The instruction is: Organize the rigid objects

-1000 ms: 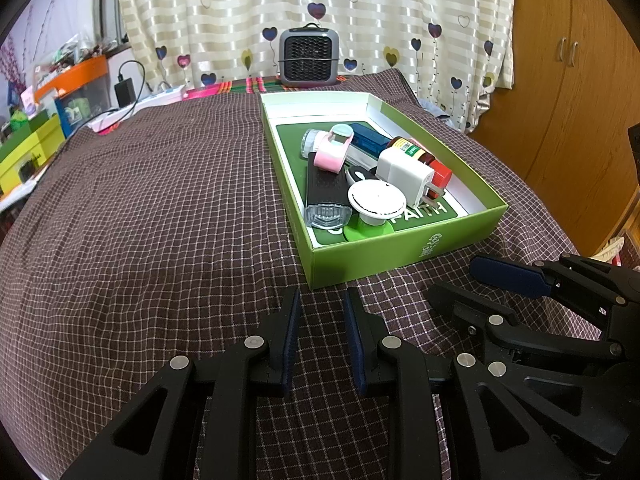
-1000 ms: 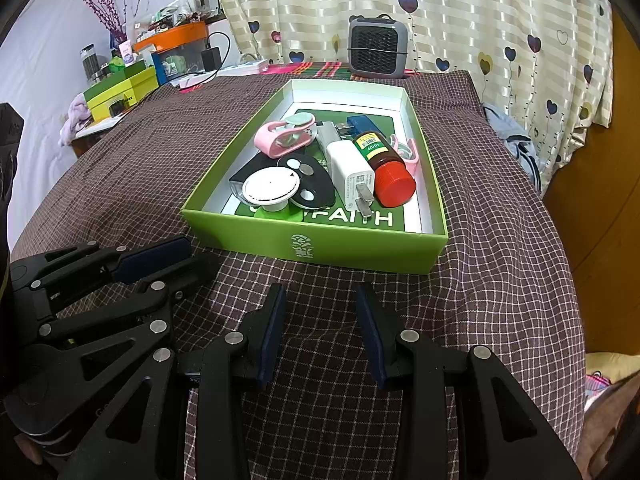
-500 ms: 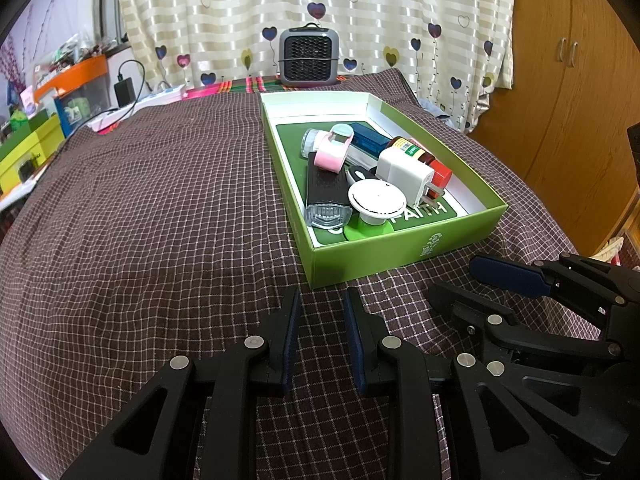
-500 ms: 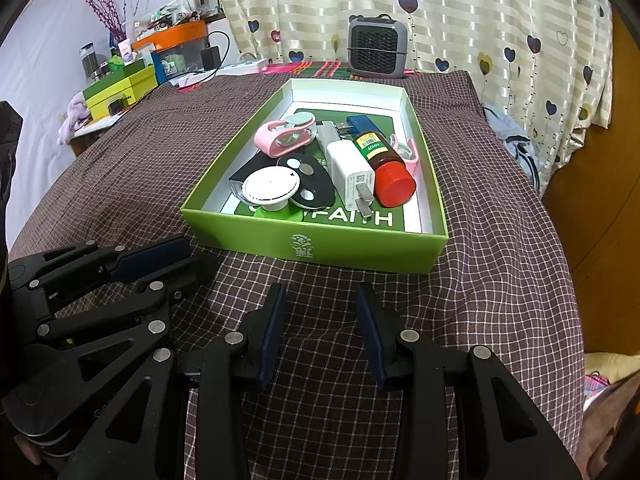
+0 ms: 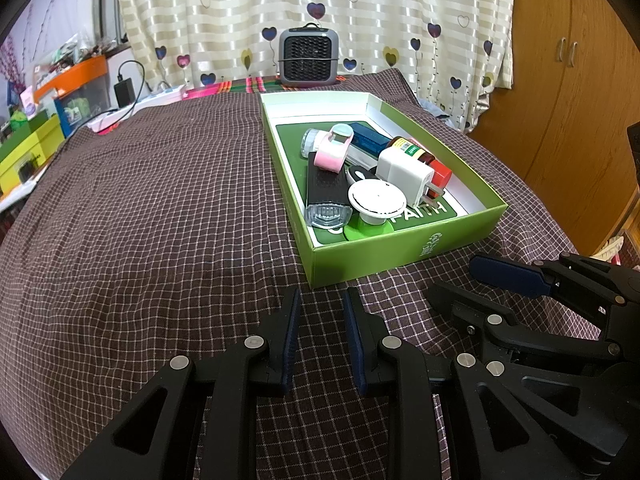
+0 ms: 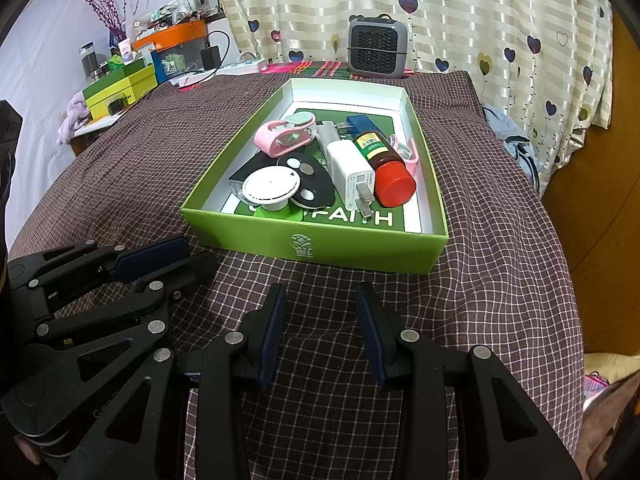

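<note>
A green box point(image 5: 400, 246) point(image 6: 360, 250) stands on the checked cloth and holds several small objects: a white charger point(image 6: 352, 170), a brown bottle with a red cap point(image 6: 384, 168), a pink clip point(image 6: 280, 138), a white round disc point(image 6: 271, 186), a black flashlight point(image 5: 325, 190) and a blue stick point(image 5: 370, 140). My left gripper point(image 5: 320, 312) is open and empty, low over the cloth just before the box's near corner. My right gripper point(image 6: 320, 304) is open and empty, just before the box's near wall. Each gripper shows in the other's view.
A grey fan heater point(image 5: 308, 58) stands at the table's far edge before the curtain. Yellow-green boxes point(image 6: 120, 88), an orange bin and cables crowd the far left. A wooden wardrobe point(image 5: 572, 80) is at the right. The cloth falls away at the table's right edge.
</note>
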Demonstrator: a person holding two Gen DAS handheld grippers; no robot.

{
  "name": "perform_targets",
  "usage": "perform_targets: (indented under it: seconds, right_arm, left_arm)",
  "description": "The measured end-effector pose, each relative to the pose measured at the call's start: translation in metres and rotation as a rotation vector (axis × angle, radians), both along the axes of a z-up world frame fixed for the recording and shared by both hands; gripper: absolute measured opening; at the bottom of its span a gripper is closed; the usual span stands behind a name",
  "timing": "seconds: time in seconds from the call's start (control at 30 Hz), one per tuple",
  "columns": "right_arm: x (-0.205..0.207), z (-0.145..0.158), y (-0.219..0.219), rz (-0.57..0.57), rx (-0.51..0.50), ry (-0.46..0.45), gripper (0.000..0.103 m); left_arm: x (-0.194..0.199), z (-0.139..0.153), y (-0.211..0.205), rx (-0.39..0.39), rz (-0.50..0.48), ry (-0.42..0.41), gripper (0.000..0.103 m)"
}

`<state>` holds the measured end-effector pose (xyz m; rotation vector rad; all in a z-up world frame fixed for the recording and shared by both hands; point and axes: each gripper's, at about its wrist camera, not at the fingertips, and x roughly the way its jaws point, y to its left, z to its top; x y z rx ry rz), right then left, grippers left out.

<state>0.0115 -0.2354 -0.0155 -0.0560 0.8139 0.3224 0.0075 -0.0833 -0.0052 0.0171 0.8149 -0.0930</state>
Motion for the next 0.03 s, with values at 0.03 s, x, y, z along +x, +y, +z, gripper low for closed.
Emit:
perform_targets:
  seconds: [0.03]
  right_arm:
    - [0.0003,0.0001,-0.0001,0.000,0.000,0.001,0.038]
  left_arm:
    - [0.0001,0.0000,-0.0001,0.000,0.000,0.000,0.022]
